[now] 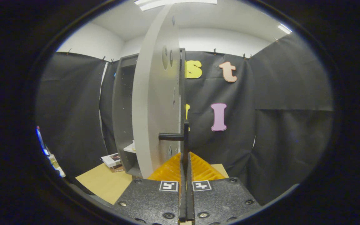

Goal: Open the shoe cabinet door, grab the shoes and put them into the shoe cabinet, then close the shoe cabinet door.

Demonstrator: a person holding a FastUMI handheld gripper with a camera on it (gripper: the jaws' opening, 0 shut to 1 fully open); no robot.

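gripper view looks edge-on at the tall grey flat-panel shoe cabinet door (pixel 155 103), swung open from the grey open-fronted shoe cabinet (pixel 123 115) standing near the far edge of the pale wooden bench (pixel 105 184). the door looks stiff and fairly light, hinged, so it should swing easily (best taken by its thin black bar handle (pixel 184 137), not the slick panel face). the gripper (pixel 186 167) is nearly closed, its fingers (pixel 203 170) pressed either side of that handle. a small stack of books (pixel 114 161) lies beside the cabinet's foot.
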